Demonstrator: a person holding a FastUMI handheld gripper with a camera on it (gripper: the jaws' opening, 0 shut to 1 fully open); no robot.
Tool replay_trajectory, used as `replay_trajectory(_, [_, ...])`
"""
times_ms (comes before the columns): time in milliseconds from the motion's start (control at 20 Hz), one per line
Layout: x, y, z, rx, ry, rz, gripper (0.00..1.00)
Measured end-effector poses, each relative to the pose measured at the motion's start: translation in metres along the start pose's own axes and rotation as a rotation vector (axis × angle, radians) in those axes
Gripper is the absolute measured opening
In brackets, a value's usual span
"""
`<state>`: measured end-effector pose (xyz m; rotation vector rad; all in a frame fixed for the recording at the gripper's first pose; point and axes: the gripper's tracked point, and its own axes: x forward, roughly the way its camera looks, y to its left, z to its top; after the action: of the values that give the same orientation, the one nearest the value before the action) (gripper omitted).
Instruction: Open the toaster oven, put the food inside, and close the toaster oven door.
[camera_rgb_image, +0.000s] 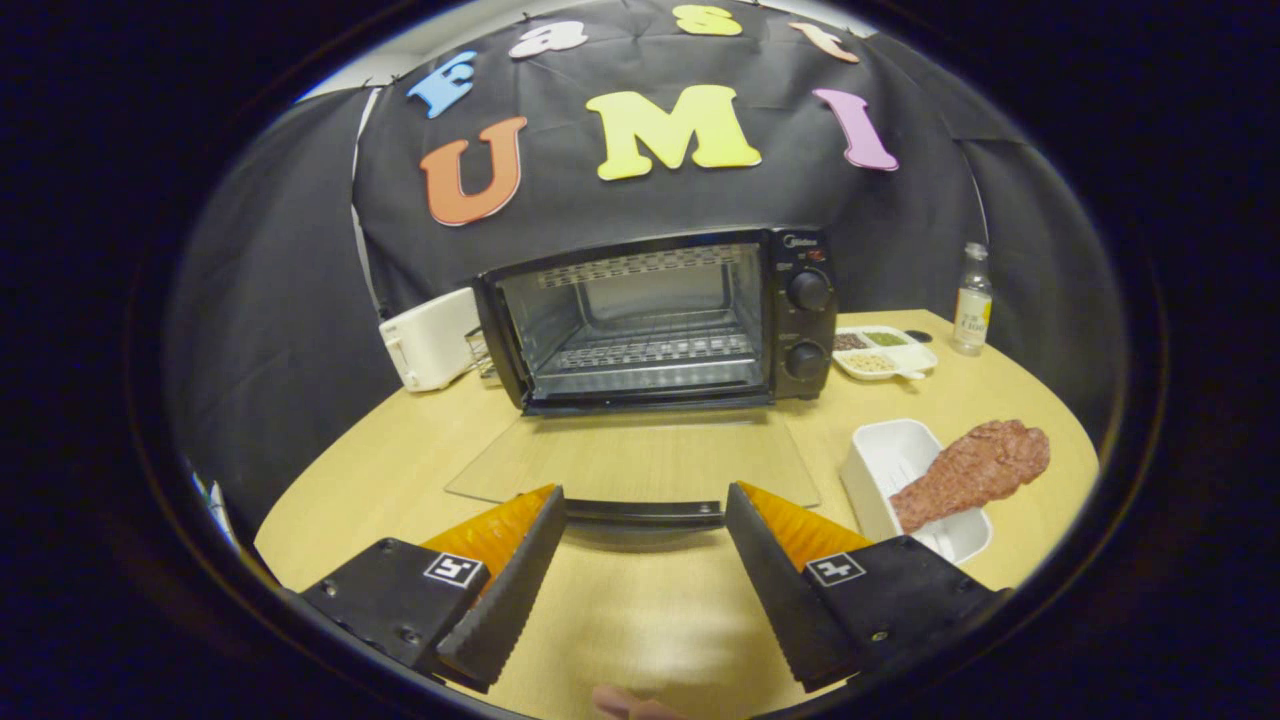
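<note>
The gripper (645, 520) is hovering low over the pale wooden desk (400, 450), fingers spread wide and grasping nothing. Between the fingertips the dark handle (645, 512) of the glass door (640, 460) is showing (touching or not, hard to tell), the door lying folded down flat. Beyond it the black toaster oven (660, 318) is standing open, wire rack (650, 350) bare. To the right of the fingers, a reddish-brown drumstick-shaped piece of food (975, 468) is resting across a white rectangular plastic tray (885, 450). Further back a white compartment dish (885, 352) and a clear bottle (972, 300) are sitting.
</note>
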<state>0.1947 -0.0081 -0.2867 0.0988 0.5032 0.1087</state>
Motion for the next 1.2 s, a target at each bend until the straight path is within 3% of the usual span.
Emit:
replay_trajectory(500, [-0.078,-0.124,0.047,-0.006,-0.055,-0.052,1.0])
replay_trajectory(700, [-0.087,-0.21,0.064,0.051,-0.067,-0.176,1.0])
replay_trajectory(800, [-0.084,-0.225,0.06,0.114,-0.035,-0.125,1.0])
replay_trajectory(950, [-0.073,-0.234,0.047,0.231,0.027,-0.043,0.92])
replay_trajectory(1200, [-0.047,-0.213,0.018,0.377,0.156,0.138,0.69])
